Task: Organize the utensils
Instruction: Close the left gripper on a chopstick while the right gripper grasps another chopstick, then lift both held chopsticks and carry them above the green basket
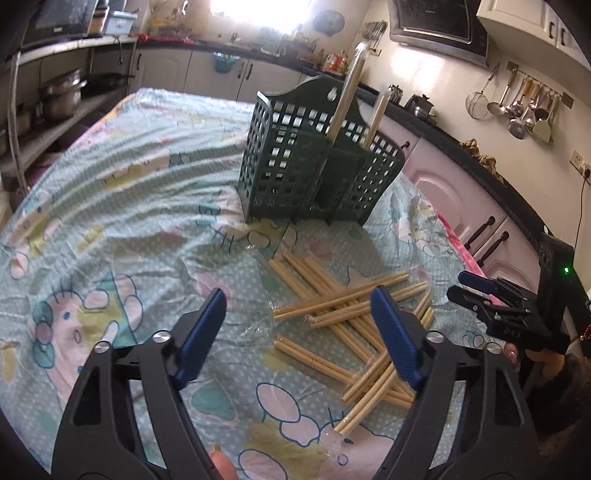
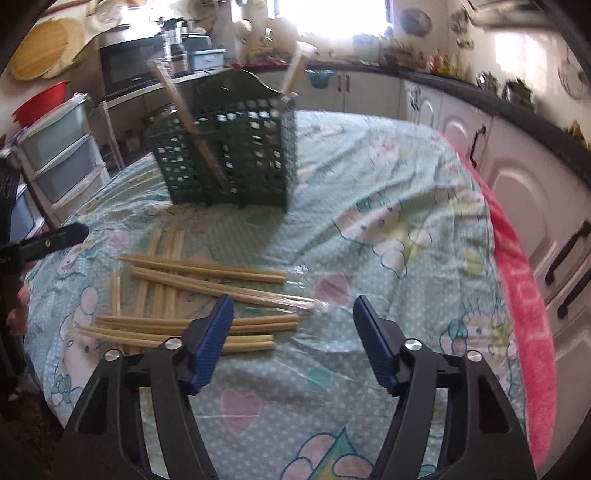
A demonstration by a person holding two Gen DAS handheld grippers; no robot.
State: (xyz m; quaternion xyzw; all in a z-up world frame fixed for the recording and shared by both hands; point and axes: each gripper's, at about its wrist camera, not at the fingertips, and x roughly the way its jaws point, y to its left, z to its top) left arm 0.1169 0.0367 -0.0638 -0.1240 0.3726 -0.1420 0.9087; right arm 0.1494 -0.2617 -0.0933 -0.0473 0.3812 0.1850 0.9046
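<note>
kitchen counters ring our table (image 1: 110,192), its cartoon-print cloth rumpled. chopsticks (image 1: 343,314) lie crisscrossed on it, near a green slotted holder (image 1: 314,170) already holding a few. our left gripper (image 1: 299,332) and right gripper (image 2: 293,332) hover spread, pinching nothing.

I cannot read a single word, number or brand anywhere. The range hood (image 1: 439,26) carries a small pale mark on its dark front, too blurred to make out. The blue box (image 1: 122,22) on the shelf shows a pale label, equally illegible. The bedsheet (image 1: 110,221) bears only cartoon drawings.
</note>
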